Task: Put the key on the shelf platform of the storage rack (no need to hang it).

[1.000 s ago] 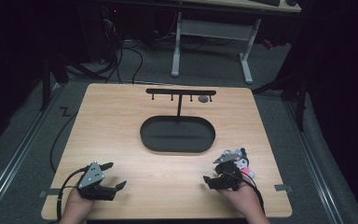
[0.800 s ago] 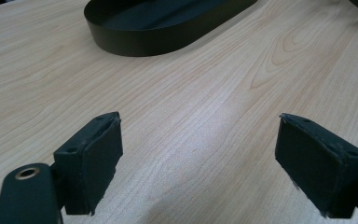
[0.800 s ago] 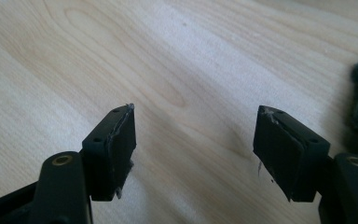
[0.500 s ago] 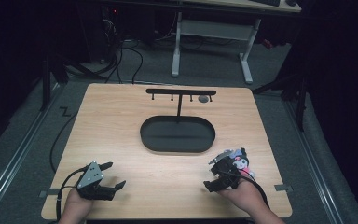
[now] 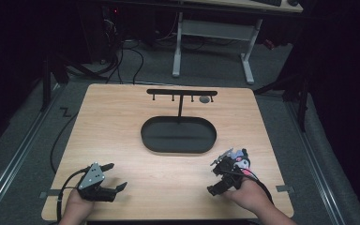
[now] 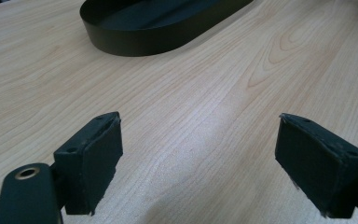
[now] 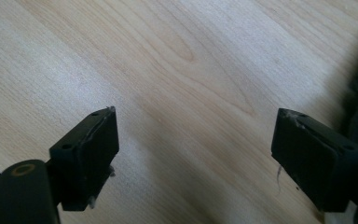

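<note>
The black oval tray (image 5: pixel 178 137) sat at the middle of my wooden table (image 5: pixel 117 126). Just behind the tray stood a black rack (image 5: pixel 182 93) on a thin post, with a small round grey thing (image 5: pixel 205 99) hanging near its right end. Beyond the tray, off the table, a white desk frame (image 5: pixel 213 33) stood on grey floor, cables (image 5: pixel 131 51) lying left of it.

Bright tabletop, dark surroundings, soft close-ups

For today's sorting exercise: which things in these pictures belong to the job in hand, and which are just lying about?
In the job:
right gripper, jaws just opened, nothing between them
small plush toy beside it

Lying about:
black oval tray
black hook stand
left gripper, open over bare table
</note>
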A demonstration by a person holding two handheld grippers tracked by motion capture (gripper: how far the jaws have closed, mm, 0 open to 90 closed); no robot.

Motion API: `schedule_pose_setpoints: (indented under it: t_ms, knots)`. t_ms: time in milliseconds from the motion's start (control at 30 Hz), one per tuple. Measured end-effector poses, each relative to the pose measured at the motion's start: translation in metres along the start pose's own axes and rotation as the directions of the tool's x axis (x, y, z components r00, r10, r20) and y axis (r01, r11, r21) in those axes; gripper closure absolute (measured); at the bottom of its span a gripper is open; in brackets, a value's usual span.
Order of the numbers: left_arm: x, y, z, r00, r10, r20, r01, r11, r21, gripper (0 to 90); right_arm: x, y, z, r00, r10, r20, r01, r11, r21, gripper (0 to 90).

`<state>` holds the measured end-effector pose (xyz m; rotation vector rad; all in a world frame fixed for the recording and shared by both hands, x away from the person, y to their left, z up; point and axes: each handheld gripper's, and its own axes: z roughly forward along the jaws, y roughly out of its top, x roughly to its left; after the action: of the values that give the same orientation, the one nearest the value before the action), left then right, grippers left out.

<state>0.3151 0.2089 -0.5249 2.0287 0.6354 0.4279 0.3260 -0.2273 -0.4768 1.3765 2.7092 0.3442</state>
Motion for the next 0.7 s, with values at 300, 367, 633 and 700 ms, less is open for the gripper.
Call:
schedule_pose_setpoints:
  t_ms: [300,367,633,700]
  knots:
    - [0.000,0.000,0.000,1.0000,0.001,-0.002,-0.001,1.0000,0.000,15.6,-0.013,-0.001,-0.021,0.9982,0.055,-0.025,-0.055,0.9985,-0.005,1.7]
    - [0.000,0.000,0.000,1.0000,0.001,-0.003,-0.001,1.0000,0.001,15.6,-0.018,-0.002,-0.025,0.9979,0.060,-0.023,-0.060,0.9982,0.000,0.0]
    - [0.001,0.000,-0.001,1.0000,0.003,-0.006,-0.003,1.0000,0.000,15.6,-0.033,-0.006,-0.044,0.9969,0.078,0.003,-0.079,0.9968,0.017,0.0]
    - [0.001,0.000,-0.001,1.0000,0.003,-0.006,-0.003,1.0000,-0.001,15.6,-0.036,-0.007,-0.046,0.9966,0.080,0.016,-0.081,0.9965,0.021,0.0]
